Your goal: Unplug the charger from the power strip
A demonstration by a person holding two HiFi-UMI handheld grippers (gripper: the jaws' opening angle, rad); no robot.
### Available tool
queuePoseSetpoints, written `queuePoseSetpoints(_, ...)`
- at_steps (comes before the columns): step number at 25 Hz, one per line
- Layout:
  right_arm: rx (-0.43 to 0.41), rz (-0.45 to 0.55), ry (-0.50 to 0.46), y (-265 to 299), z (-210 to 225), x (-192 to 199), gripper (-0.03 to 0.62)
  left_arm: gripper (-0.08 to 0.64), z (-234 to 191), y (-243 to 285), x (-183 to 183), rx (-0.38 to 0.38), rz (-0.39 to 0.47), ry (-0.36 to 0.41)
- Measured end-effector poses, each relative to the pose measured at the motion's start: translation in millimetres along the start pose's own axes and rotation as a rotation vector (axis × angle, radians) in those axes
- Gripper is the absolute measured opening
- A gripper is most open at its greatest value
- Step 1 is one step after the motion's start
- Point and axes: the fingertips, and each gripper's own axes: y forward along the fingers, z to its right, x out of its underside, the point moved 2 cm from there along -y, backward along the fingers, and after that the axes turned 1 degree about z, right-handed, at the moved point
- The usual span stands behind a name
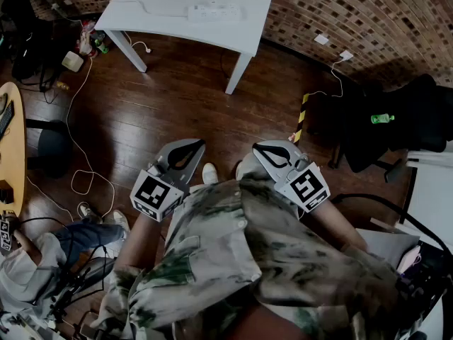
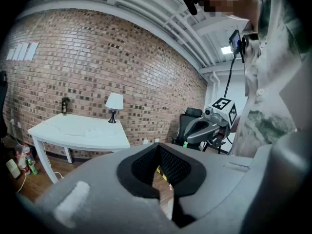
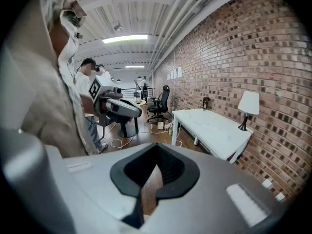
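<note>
A white power strip (image 1: 212, 10) lies on the white table (image 1: 163, 6) by the brick wall, a thin white cable running left from it. The charger is too small to make out. My left gripper (image 1: 199, 145) and right gripper (image 1: 257, 148) are held side by side close to my body, over the dark wood floor and far from the table. Both are shut with nothing between the jaws. In the left gripper view the left gripper (image 2: 157, 149) points past the table (image 2: 78, 130) and a lamp (image 2: 114, 104). The right gripper view shows the right gripper (image 3: 157, 149) and the table (image 3: 209, 128).
A black office chair with a green bottle (image 1: 382, 118) stands at the right. A round wooden table (image 1: 10, 154) and a seated person (image 1: 42, 253) are at the left. Loose cables (image 1: 85, 176) trail over the floor, and bottles (image 1: 99, 44) sit by the table leg.
</note>
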Motion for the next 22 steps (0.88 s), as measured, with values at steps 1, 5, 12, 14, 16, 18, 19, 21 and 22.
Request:
queuePoseSetpoints(1,-0.007,0.007,-0.011,11.4,9.1,-2.0,0.006,0.0,-10.5,3.5,1.8,-0.005,-0.003,-0.005)
queuePoseSetpoints(5,-0.048,0.04,-0.045,54.4,52.0,-13.2,0.006,0.0,-53.8,21.2,4.4,-0.043,-0.007,-0.021)
queuePoseSetpoints(12,-0.13,0.048,-0.097,123.4,175.0,-32.1,0.006,0.0,-143.8,90.7,-33.6,-0.151,-0.033,-0.024)
queuePoseSetpoints(14,-0.152,0.034,-0.112,143.8,208.8,-37.6,0.006,0.0,-168.3,111.7,-48.9,-0.156,-0.03,-0.004)
queuePoseSetpoints(16,-0.17,0.017,-0.127,162.0,238.4,-40.8,0.006,0.0,-190.2,132.1,-57.5,-0.155,-0.041,0.012)
queuePoseSetpoints(18,-0.181,-0.01,-0.153,180.2,268.0,-40.6,0.006,0.0,-212.3,155.6,-65.6,-0.164,-0.046,0.026)
queuePoseSetpoints(19,-0.18,-0.025,-0.165,190.2,283.5,-39.7,0.006,0.0,-223.4,168.9,-70.7,-0.167,-0.045,0.036)
queuePoseSetpoints(21,-0.164,-0.059,-0.166,211.5,312.3,-35.4,0.006,0.0,-242.9,194.4,-80.3,-0.151,-0.052,0.047)
queuePoseSetpoints(22,-0.151,-0.081,-0.158,222.9,324.9,-31.7,0.006,0.002,-252.5,204.8,-83.2,-0.133,-0.059,0.049)
